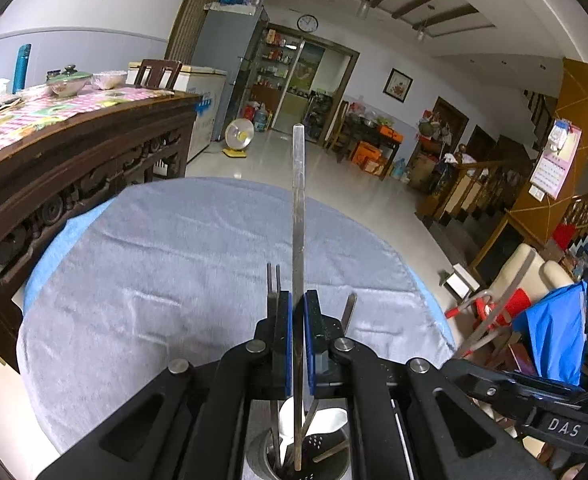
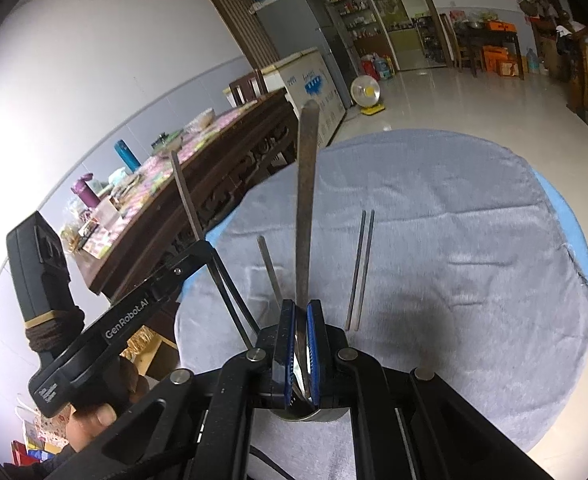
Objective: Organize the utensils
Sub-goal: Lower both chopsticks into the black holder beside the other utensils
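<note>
Over the holder (image 1: 298, 456) on the towel (image 1: 173, 264), the left gripper (image 1: 298, 308) clamps one metal handle (image 1: 298, 200), the right gripper (image 2: 301, 312) another handle (image 2: 308, 200).

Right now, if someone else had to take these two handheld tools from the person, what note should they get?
Left tool: shut on a flat metal utensil handle, its lower end in the metal holder.
Right tool: shut on a second metal handle, above the holder's rim.
Holder stands on the grey cloth; white spoon and chopsticks already inside.
Left: lower both in, release.
</note>
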The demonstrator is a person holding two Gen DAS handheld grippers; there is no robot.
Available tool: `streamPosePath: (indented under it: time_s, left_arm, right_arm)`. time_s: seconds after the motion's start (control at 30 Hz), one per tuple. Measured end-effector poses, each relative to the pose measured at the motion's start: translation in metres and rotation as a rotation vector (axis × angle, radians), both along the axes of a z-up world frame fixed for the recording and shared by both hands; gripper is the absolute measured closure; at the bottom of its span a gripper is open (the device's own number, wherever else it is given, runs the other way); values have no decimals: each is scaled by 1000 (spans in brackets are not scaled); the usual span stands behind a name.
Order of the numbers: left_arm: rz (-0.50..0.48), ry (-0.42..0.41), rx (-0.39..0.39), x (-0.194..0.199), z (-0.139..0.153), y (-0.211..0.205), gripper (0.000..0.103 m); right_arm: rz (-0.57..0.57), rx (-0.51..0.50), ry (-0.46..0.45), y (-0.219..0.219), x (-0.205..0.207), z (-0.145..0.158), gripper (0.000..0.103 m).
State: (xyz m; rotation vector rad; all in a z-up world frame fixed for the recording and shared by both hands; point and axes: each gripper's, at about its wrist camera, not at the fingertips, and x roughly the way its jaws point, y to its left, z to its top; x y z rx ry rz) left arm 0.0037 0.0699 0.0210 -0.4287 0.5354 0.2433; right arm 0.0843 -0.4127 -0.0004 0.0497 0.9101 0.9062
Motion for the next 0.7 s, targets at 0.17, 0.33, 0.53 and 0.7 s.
streamPosePath:
  time_s: [0.17,0.33,0.53,0.7]
  left_arm:
    - [-19,22,14,3,-9,-8,97]
    - [-36,36,31,2,-15,-18,97]
    - [-50,51,45,1,-19,-25,97]
    - [-55,61,50,1,-21,-28,97]
  right_arm:
    - [12,-25,21,6,0,-16,96]
    - [20,-44,37,10,-3,-27,96]
    - [24,-56,51,12,-4,-34,96]
    - [25,-60,59,12,-5,-38,96]
